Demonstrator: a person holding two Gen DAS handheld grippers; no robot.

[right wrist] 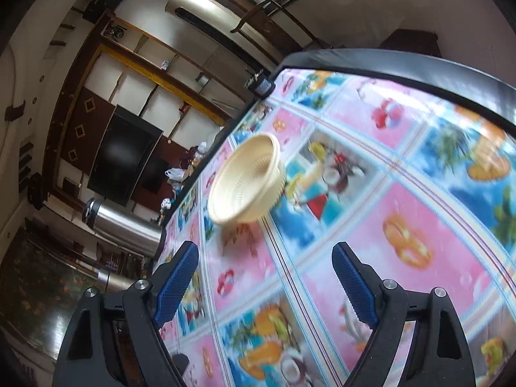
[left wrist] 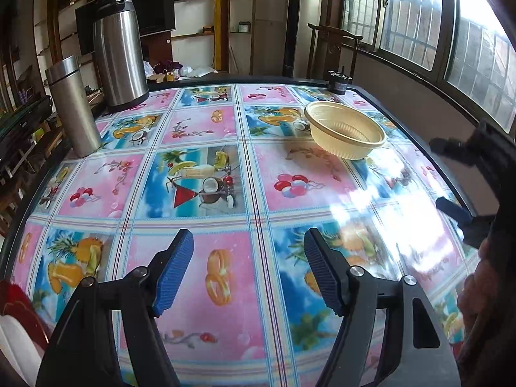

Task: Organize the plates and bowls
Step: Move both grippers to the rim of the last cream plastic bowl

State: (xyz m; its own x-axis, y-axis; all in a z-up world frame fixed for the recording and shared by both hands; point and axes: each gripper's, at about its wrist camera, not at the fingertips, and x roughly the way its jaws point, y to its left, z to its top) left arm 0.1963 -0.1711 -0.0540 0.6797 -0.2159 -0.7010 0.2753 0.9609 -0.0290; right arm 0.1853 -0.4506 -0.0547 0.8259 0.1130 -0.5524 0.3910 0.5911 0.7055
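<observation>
Bowl (left wrist: 345,130): cream ribbed plastic, upright on the patterned table (left wrist: 206,258), far right side. Likely light, thin-walled, slightly flexible; best pinched at the rim. Left gripper (left wrist: 248,271) and right gripper (right wrist: 264,277): both wide open, empty.

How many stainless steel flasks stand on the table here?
2: the tall steel jug at the table's far left corner, and the slimmer steel tumbler just nearer, on the left edge.

Daylight: we note bright windows (left wrist: 419,16), overexposed. Glare: white patch on glossy table (left wrist: 371,206) near them. Left wrist view: sharp. Right wrist view: motion-blurred, tilted. Both: fisheye bending, dark vignetted corners.
</observation>
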